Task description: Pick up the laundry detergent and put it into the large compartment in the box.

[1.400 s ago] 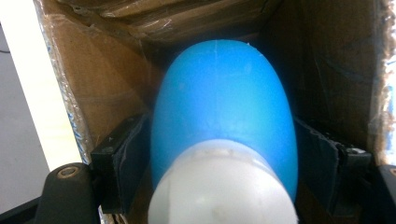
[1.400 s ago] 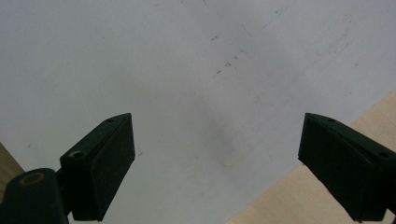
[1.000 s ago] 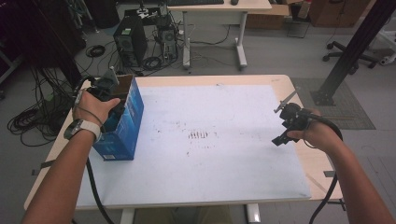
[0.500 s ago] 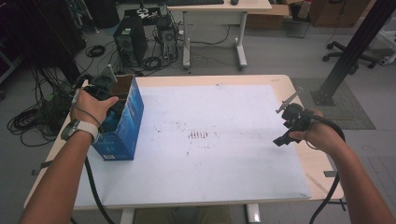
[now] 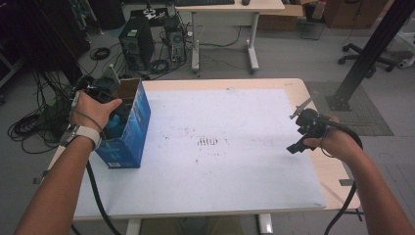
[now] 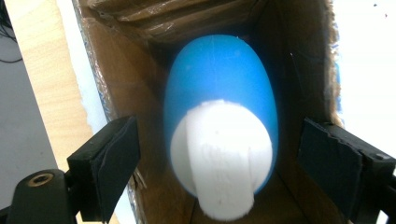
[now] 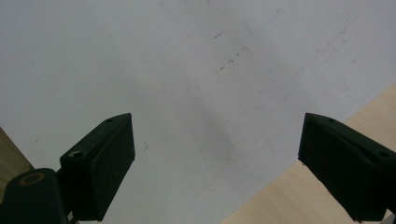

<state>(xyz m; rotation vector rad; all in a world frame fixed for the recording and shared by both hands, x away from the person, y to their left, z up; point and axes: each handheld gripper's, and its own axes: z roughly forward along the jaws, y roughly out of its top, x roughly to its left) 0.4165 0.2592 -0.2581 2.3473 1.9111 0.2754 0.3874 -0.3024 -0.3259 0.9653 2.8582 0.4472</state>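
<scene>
A blue cardboard box (image 5: pixel 129 132) stands open-topped at the left of the table. Inside it lies a blue rounded object with a white cap (image 6: pixel 219 93), resting between the brown inner walls (image 6: pixel 140 70). My left gripper (image 5: pixel 111 110) points down into the box. Its jaws have just been opening and now stand wide, and the left gripper (image 6: pixel 219 154) has the capped object between its pads without touching them. My right gripper (image 5: pixel 296 139) hovers open over the white sheet near the right edge. Nothing lies between the jaws of the right gripper (image 7: pixel 217 154).
A white sheet (image 5: pixel 220 112) with faint dark marks at its middle covers most of the wooden table (image 5: pixel 337 181). Cables trail from both grippers off the near edge. Beyond the table are a computer tower (image 5: pixel 134 44), floor cables and a second desk.
The left hand has shifted very slightly over the box. The right hand has kept still.
</scene>
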